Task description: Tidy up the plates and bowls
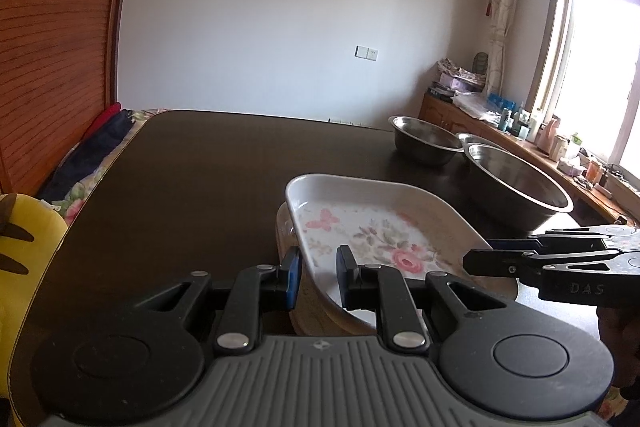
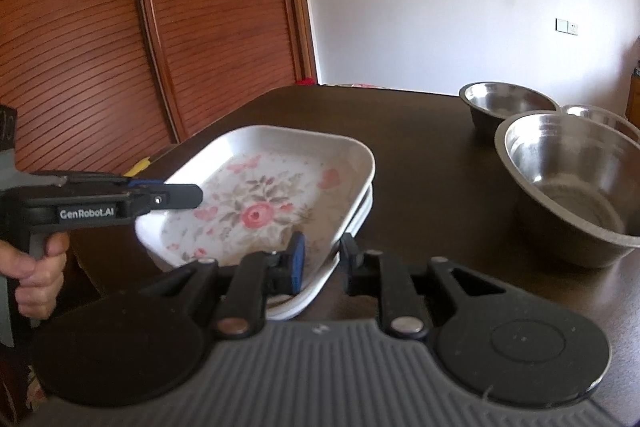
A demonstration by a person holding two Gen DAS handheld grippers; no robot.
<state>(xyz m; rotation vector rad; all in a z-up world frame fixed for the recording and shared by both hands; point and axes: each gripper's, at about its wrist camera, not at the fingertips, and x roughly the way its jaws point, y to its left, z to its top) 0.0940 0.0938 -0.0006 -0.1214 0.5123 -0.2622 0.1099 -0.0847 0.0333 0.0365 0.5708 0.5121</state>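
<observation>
A white rectangular plate with a pink rose print (image 1: pixel 372 227) (image 2: pixel 264 199) sits tilted on top of other stacked plates (image 2: pixel 352 223) on the dark table (image 1: pixel 200 187). My left gripper (image 1: pixel 319 277) straddles its near rim, fingers close on either side of the rim. My right gripper (image 2: pixel 322 261) does the same at the opposite rim. Each gripper shows in the other's view: the right (image 1: pixel 472 261), the left (image 2: pixel 196 195). Three steel bowls stand to the right: a large one (image 1: pixel 516 187) (image 2: pixel 576 183) and two smaller ones (image 1: pixel 426 139) (image 2: pixel 506 103).
A wooden slatted wardrobe (image 2: pixel 160 27) stands left of the table. A yellow cushion (image 1: pixel 28 239) lies at the table's left edge. A cluttered wooden sideboard (image 1: pixel 520 135) runs under the window on the right.
</observation>
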